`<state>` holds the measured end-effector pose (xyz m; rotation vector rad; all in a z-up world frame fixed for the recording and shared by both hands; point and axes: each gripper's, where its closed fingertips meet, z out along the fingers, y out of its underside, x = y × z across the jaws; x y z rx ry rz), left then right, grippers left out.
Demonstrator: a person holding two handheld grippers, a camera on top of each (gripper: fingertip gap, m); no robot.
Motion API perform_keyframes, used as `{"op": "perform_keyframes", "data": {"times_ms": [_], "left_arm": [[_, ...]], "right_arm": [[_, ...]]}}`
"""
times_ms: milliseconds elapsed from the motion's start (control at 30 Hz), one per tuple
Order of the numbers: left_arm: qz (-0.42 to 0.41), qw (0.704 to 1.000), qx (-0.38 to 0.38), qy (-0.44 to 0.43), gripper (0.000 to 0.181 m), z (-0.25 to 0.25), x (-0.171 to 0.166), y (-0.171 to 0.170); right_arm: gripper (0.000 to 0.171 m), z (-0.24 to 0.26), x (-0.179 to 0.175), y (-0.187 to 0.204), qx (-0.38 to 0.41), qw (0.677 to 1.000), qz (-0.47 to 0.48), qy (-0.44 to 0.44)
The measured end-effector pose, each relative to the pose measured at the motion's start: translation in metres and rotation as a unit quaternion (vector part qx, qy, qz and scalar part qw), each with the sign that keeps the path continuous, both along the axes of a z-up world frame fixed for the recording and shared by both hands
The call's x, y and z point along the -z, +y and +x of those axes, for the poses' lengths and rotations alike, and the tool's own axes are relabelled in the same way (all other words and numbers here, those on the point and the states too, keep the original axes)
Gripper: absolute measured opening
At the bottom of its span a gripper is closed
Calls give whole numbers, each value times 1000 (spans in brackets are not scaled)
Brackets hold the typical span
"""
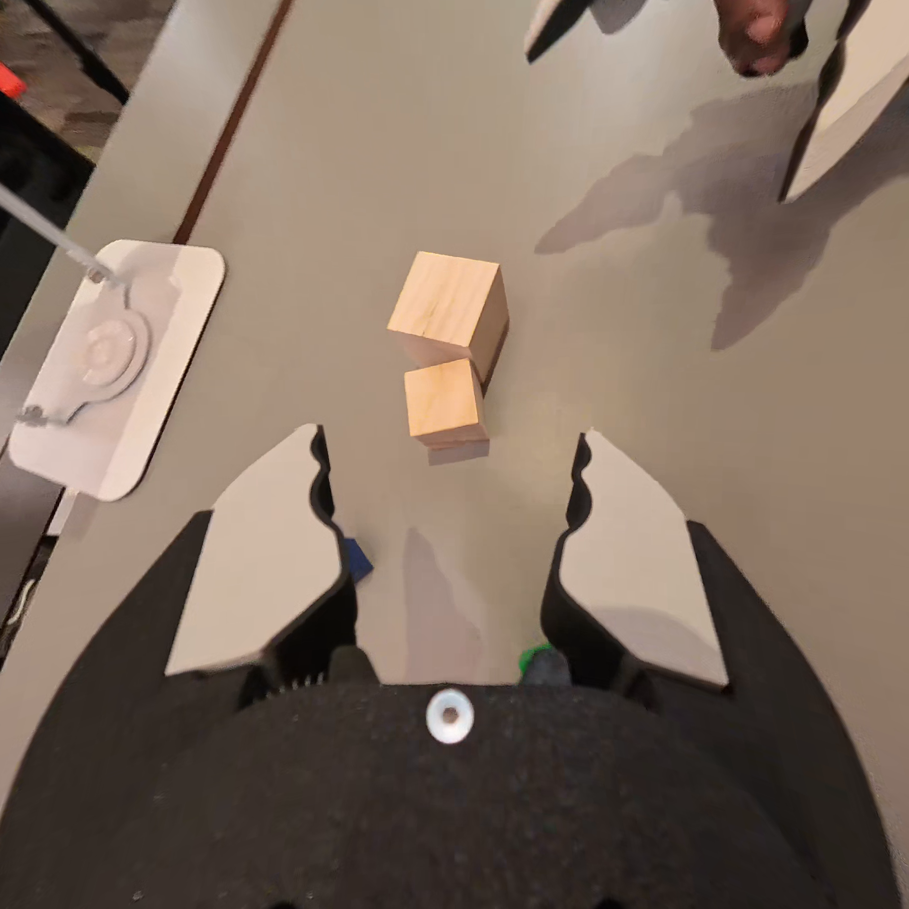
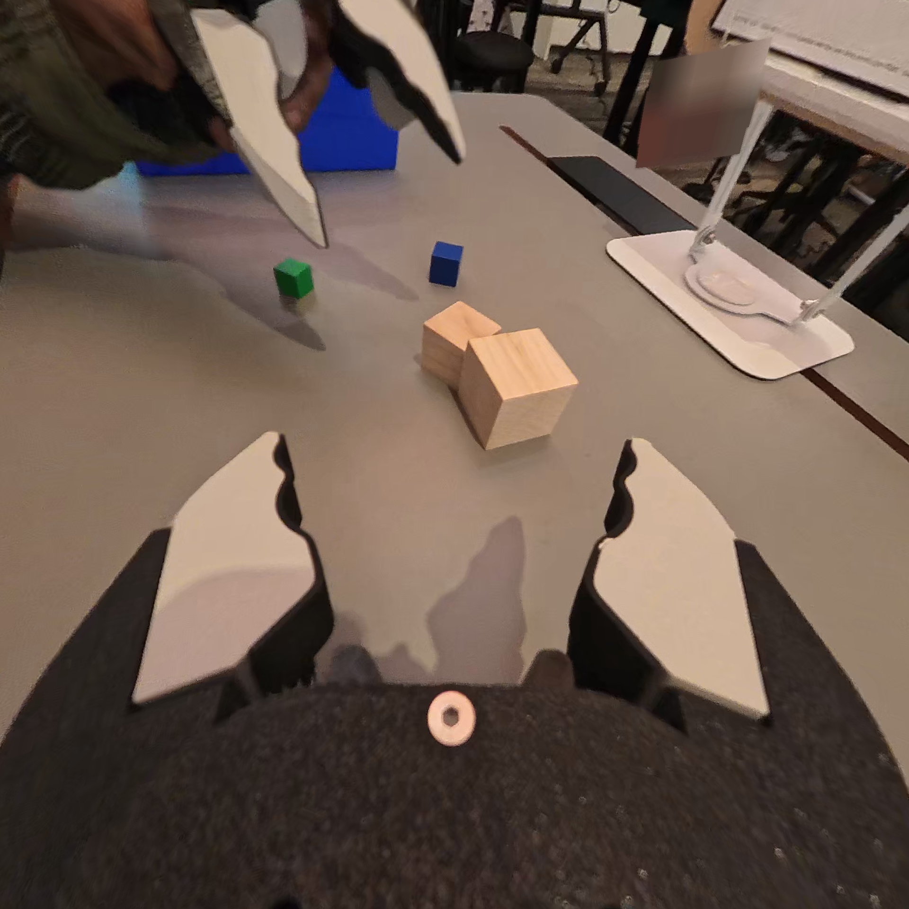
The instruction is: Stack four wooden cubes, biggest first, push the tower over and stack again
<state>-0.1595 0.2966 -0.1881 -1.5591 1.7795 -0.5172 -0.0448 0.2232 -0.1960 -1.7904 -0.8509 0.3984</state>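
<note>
Two plain wooden cubes lie touching on the grey table: a big cube [image 1: 450,300] [image 2: 516,383] that looks slightly tilted, and a smaller cube [image 1: 442,398] [image 2: 455,339] against it. A small blue cube [image 2: 445,263] and a small green cube [image 2: 293,278] sit apart beyond them; in the left wrist view, the blue cube [image 1: 359,560] and green cube [image 1: 533,656] peek out behind my fingers. My left gripper [image 1: 450,432] [image 2: 388,199] is open and empty above the cubes. My right gripper [image 2: 455,440] [image 1: 676,101] is open and empty, short of the big cube.
A white stand base [image 1: 113,364] [image 2: 728,305] with clear legs sits at the table's side. A blue box [image 2: 344,133] stands at the far end. A flat black device [image 2: 615,192] lies by a dark seam. Chairs and table legs stand beyond.
</note>
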Motion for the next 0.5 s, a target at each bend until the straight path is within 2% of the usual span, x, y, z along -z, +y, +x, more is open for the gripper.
{"op": "perform_keyframes", "data": {"times_ms": [67,233,367,500], "left_arm": [[-2,999,28,22,94,12,6,0],[-45,993,79,77,93,34,23,0],[-75,987,47,132,85,35,41,14],[-113,984,-3,134,82,36,51,21]], "right_arm": [[126,0,4,-2,-6,1000,-7,-15],[124,-4,1,-8,-23,1000,-1,7],[123,-4,3,-10,-26,1000,-5,11],[122,-2,3,-11,-24,1000,-5,8]]}}
